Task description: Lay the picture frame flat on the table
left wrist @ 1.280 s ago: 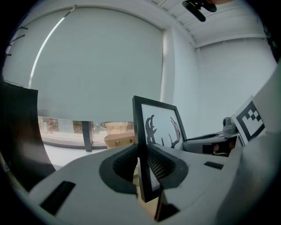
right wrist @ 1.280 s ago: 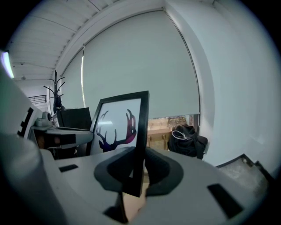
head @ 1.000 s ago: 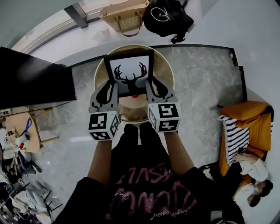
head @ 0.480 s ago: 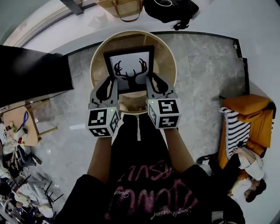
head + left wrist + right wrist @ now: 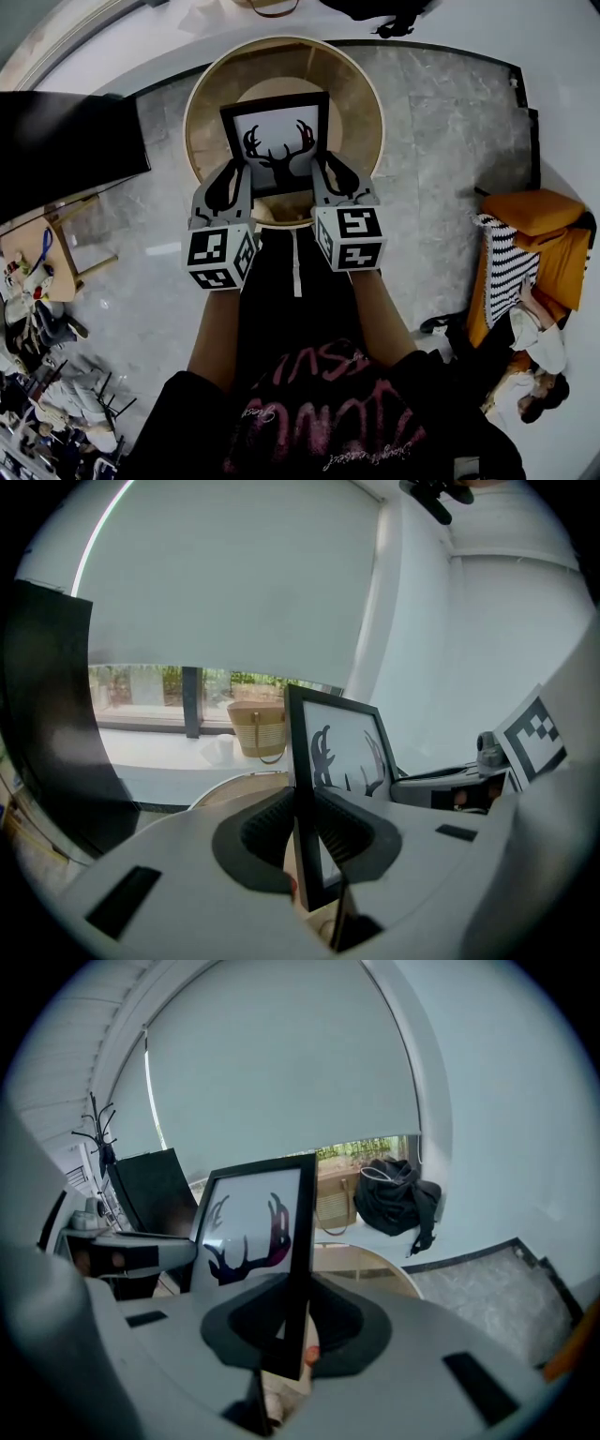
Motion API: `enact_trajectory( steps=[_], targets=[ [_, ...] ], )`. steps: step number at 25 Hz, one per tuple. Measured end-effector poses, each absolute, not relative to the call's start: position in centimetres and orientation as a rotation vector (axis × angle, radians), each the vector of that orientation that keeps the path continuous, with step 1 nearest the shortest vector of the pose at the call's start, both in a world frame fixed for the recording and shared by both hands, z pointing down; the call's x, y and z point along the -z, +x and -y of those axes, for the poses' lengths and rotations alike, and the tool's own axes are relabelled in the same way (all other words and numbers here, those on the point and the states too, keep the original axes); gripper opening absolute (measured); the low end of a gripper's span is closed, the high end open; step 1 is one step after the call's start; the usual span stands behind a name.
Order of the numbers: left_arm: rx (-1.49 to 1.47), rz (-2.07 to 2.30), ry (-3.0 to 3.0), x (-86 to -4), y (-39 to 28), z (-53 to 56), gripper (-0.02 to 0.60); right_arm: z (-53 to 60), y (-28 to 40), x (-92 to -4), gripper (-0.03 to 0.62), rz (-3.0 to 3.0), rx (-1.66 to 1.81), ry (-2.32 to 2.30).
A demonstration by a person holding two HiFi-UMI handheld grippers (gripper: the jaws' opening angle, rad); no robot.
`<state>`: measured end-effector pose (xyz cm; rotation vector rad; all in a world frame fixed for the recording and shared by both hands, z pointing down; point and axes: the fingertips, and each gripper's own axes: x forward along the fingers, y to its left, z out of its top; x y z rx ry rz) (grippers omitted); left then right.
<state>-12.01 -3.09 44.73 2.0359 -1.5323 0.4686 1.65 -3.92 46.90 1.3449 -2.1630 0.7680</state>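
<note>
**Q:** Location of the picture frame?

**A:** The picture frame (image 5: pixel 277 139), black-edged with a dark antlered deer silhouette on white, sits in the upper centre of the head view. It is over the round wooden table (image 5: pixel 361 103) and inside its rim. It is upright, its printed face toward the person. Whether its lower edge touches the tabletop cannot be determined.

**Q:** State of the left gripper?

**A:** The left gripper (image 5: pixel 232 180) is clamped on the frame's left vertical edge, low down. In the left gripper view, the 2 dark ribbed pads of the gripper (image 5: pixel 302 822) press the black edge (image 5: pixel 302 761) from both sides, with no gap visible.

**Q:** And the right gripper?

**A:** The right gripper (image 5: pixel 330 174) is clenched on the frame's right vertical edge at about the same height. In the right gripper view, the gripper (image 5: pixel 295 1321) pinches the black edge (image 5: pixel 302 1232) between its pads.

**Q:** Surroundings?

**A:**
- A woven handbag (image 5: pixel 258 728) stands on the pale ledge beyond the table, left of centre in the left gripper view.
- A black bag (image 5: pixel 396 1206) lies right of centre in the right gripper view.
- A large black panel (image 5: pixel 66 141) fills the upper left of the head view.
- Orange fabric (image 5: pixel 534 211) and a striped cloth (image 5: pixel 506 277) lie at the right edge.
</note>
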Motion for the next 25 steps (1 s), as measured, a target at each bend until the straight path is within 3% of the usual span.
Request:
enact_trajectory(
  steps=[25],
  targets=[
    [-0.599,1.390,1.835,-58.3,-10.8,-2.8,0.072,-2.1,2.9,-60.1,0.080,1.974,-0.945,1.213]
  ],
)
